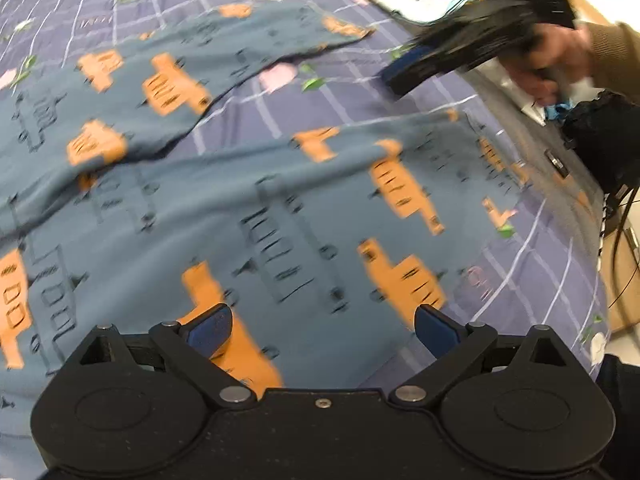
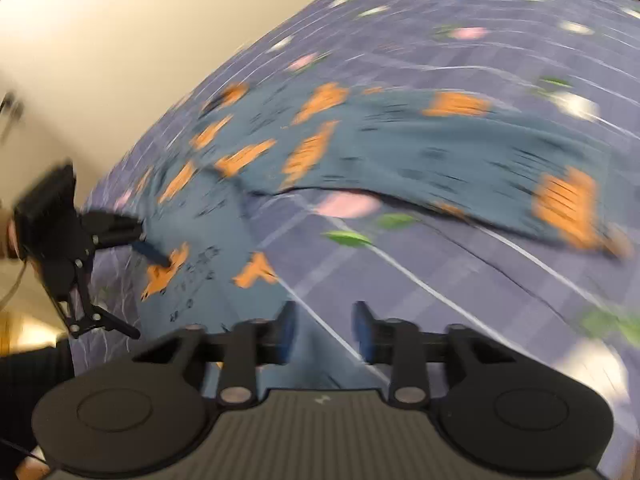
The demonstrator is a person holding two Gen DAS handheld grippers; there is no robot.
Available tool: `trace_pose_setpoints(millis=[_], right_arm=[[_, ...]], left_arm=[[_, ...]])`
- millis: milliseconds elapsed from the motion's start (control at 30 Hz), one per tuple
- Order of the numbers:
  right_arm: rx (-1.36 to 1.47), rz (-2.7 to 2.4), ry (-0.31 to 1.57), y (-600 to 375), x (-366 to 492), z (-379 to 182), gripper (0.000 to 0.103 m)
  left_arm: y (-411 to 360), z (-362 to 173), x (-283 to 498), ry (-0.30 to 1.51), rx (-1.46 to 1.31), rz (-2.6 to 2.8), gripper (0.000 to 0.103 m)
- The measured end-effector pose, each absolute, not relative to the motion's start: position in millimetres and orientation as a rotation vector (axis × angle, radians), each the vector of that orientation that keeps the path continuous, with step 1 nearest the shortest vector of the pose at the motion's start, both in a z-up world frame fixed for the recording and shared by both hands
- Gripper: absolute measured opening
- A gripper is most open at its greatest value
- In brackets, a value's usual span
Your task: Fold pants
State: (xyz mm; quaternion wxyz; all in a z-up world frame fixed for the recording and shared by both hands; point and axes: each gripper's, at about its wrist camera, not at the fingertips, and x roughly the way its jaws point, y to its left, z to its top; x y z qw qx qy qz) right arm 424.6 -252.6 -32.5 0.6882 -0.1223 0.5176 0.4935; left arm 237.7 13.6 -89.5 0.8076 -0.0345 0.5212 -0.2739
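The pants (image 1: 248,208) lie spread on the bedsheet (image 1: 400,92), legs apart. Left gripper (image 1: 322,330) and right gripper (image 2: 324,334) both stand apart, empty; a one-layer pinch could make a crooked fold.

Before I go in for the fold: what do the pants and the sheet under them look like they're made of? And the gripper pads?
Pants: soft matte blue fabric with printed orange shapes, probably cotton knit, since it drapes and wrinkles limply. Bedsheet: thin woven-looking purple cloth with white grid lines and a flower print, lying smooth; blur hides the weave. Left gripper finger pads: blue, dull, likely rubber or soft plastic on black hard-plastic arms.
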Motion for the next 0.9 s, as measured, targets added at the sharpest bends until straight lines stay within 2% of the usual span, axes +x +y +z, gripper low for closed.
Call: trace_pose_setpoints(millis=[200,233,267,300,433,533,567,600,633,667,733,900], right_arm=[[-0.444,1.224,1.220,-187,418,-67,0.032],[-0.450,1.232,1.231,-182,416,-73,0.027],[-0.456,1.251,1.230,-181,414,-74,0.008],[-0.472,1.270,1.225,-181,413,-73,0.001],[-0.494,1.162,1.134,-193,423,-60,0.000],[-0.463,1.104,1.186,-204,435,-68,0.000],[-0.461,1.095,1.196,-205,436,-67,0.001],[-0.438,1.090,1.193,-206,439,-62,0.004],[-0.393,1.092,1.170,-205,442,-54,0.018],[-0.354,1.101,1.144,-205,445,-43,0.048],[-0.307,1.134,1.102,-198,452,-24,0.068],[-0.379,1.184,1.071,-152,488,-6,0.068]], left_arm=[[-4,-106,238,1.135,-0.122,-0.581,0.099],[-6,-109,237,1.134,-0.118,-0.575,0.100],[-8,-109,234,1.126,-0.112,-0.574,0.102],[-9,-110,233,1.120,-0.110,-0.573,0.102],[-11,-112,233,1.113,-0.108,-0.564,0.102],[-7,-111,233,1.107,-0.110,-0.574,0.102],[-4,-107,234,1.098,-0.122,-0.572,0.097],[2,-102,237,1.089,-0.150,-0.565,0.095],[12,-95,241,1.075,-0.182,-0.555,0.095],[25,-85,247,1.046,-0.199,-0.544,0.095],[58,-68,264,0.987,-0.186,-0.500,0.097],[171,-44,347,0.939,0.014,-0.310,0.097]])
